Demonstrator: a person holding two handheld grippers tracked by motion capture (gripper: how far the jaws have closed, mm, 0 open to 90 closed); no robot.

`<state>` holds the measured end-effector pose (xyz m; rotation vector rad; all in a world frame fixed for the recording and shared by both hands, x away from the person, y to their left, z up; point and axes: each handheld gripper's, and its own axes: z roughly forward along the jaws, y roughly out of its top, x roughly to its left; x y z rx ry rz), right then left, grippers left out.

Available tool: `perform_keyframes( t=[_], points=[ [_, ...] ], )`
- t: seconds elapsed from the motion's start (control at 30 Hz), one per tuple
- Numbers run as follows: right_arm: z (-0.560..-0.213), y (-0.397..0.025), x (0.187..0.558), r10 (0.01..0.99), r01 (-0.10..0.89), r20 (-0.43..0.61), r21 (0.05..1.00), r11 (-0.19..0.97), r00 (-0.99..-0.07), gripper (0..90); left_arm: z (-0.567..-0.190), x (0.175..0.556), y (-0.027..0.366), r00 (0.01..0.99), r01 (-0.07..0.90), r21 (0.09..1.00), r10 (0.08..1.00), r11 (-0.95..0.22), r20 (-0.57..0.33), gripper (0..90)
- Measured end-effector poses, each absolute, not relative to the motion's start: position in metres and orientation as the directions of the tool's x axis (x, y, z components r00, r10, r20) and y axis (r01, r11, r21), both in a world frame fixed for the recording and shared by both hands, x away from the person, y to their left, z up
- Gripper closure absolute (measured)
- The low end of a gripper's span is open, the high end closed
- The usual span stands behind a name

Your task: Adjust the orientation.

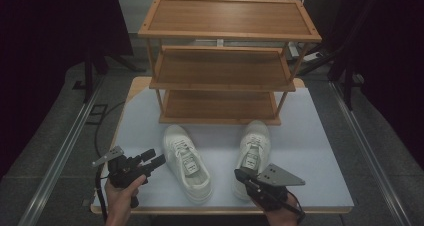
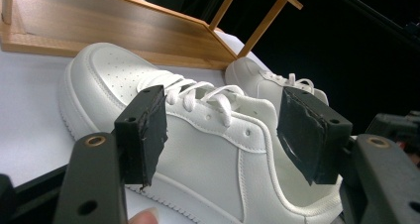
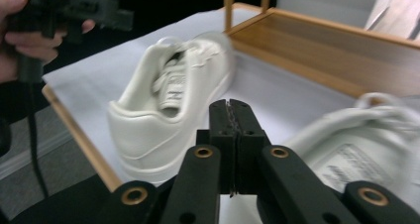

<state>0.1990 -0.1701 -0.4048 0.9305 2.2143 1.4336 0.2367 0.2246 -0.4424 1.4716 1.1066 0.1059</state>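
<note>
Two white sneakers lie side by side on the table, toes toward a wooden shelf. My left gripper (image 1: pixel 156 158) is just left of the left sneaker (image 1: pixel 187 161). In the left gripper view that gripper (image 2: pixel 225 130) is open, and the sneaker's side (image 2: pixel 208 164) sits beyond the jaws without touching them. My right gripper (image 1: pixel 239 175) is at the heel of the right sneaker (image 1: pixel 252 153). In the right gripper view its jaws (image 3: pixel 230 112) are pressed together with nothing in them. The right sneaker (image 3: pixel 356 144) is blurred beside them and the left sneaker (image 3: pixel 148 115) lies ahead.
A three-tier wooden shelf (image 1: pixel 225 61) stands at the back of the table, all tiers bare; its bottom tier (image 2: pixel 99 30) is just behind the toes. The pale table cover (image 1: pixel 310 151) has free room on the right. Dark curtains surround the table.
</note>
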Motion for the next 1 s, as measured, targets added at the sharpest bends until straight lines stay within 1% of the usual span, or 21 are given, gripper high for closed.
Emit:
perform_keyframes(
  t=[0.03, 0.07, 0.1, 0.37, 0.43, 0.47, 0.53, 0.77, 1.0],
  points=[
    [-0.409, -0.158, 0.199, 0.67, 0.338, 0.056, 0.893, 0.298, -0.74, 89.5, -0.442, 0.237, 0.223, 0.543, 0.555, 0.811, 0.657, 0.186, -0.522, 36.0],
    [-0.409, -0.158, 0.199, 0.67, 0.338, 0.056, 0.893, 0.298, -0.74, 89.5, -0.442, 0.237, 0.223, 0.543, 0.555, 0.811, 0.657, 0.186, -0.522, 36.0],
    [-0.414, -0.148, 0.199, 0.66, 0.334, 0.047, 0.888, 0.316, -0.75, 89.5, -0.442, 0.237, 0.222, 0.552, 0.554, 0.809, 0.642, 0.194, -0.532, 35.9],
    [-0.426, -0.122, 0.2, 0.644, 0.348, 0.037, 0.864, 0.364, -0.764, 89.6, -0.44, 0.236, 0.223, 0.554, 0.55, 0.813, 0.646, 0.189, -0.525, 35.8],
    [-0.432, -0.115, 0.2, 0.646, 0.347, 0.019, 0.855, 0.385, -0.763, 89.6, -0.44, 0.236, 0.223, 0.553, 0.551, 0.813, 0.646, 0.191, -0.526, 35.8],
    [-0.437, -0.108, 0.198, 0.648, 0.337, -0.018, 0.843, 0.42, -0.761, 89.7, -0.439, 0.236, 0.224, 0.553, 0.552, 0.812, 0.645, 0.19, -0.528, 35.7],
    [-0.44, -0.104, 0.195, 0.658, 0.326, -0.042, 0.843, 0.427, -0.752, 89.7, -0.439, 0.236, 0.225, 0.554, 0.552, 0.811, 0.642, 0.193, -0.53, 35.6],
    [-0.44, -0.096, 0.19, 0.633, 0.331, -0.014, 0.844, 0.422, -0.774, 89.7, -0.436, 0.232, 0.229, 0.55, 0.548, 0.812, 0.644, 0.201, -0.531, 35.4],
    [-0.443, -0.074, 0.187, 0.562, 0.311, 0.021, 0.85, 0.425, -0.827, 89.6, -0.437, 0.229, 0.241, 0.525, 0.552, 0.801, 0.65, 0.231, -0.549, 35.4]
  ],
)
